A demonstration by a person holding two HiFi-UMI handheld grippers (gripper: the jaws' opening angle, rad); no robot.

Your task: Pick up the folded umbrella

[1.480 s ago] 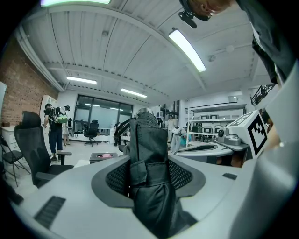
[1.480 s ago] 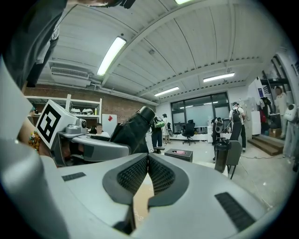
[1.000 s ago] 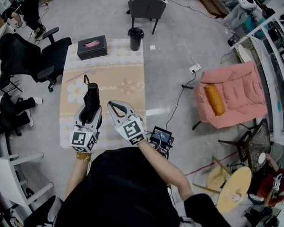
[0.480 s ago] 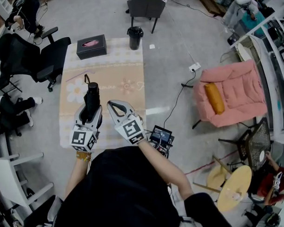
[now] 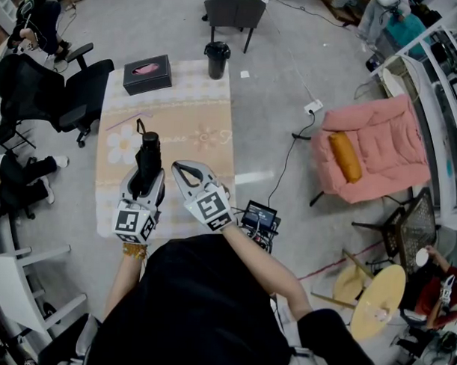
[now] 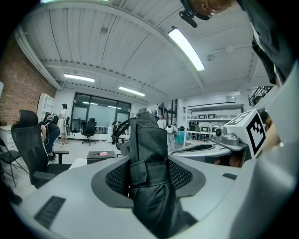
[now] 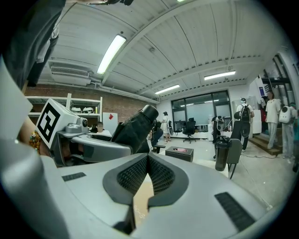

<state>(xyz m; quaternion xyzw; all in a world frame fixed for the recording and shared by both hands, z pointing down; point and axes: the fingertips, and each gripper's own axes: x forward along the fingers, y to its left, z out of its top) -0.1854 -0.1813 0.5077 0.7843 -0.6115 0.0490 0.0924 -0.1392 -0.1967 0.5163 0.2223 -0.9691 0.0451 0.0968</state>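
The folded black umbrella (image 5: 147, 162) stands nearly upright between the pads of my left gripper (image 5: 144, 179), which is shut on it above the near part of the floral table (image 5: 193, 109). In the left gripper view the umbrella (image 6: 149, 158) fills the gap between both pads, strap wrapped round it. My right gripper (image 5: 181, 170) hovers just to the right of it, shut with nothing in it; its pads (image 7: 161, 175) meet at the tip. From the right gripper view the umbrella (image 7: 135, 128) shows at the left, held in the left gripper (image 7: 93, 147).
A black tissue box (image 5: 148, 75) and a dark tumbler (image 5: 218, 62) stand at the table's far end. A grey chair (image 5: 236, 10) is beyond it, a black office chair (image 5: 56, 90) to the left, a pink armchair (image 5: 375, 149) to the right. A small screen device (image 5: 259, 218) lies on the floor.
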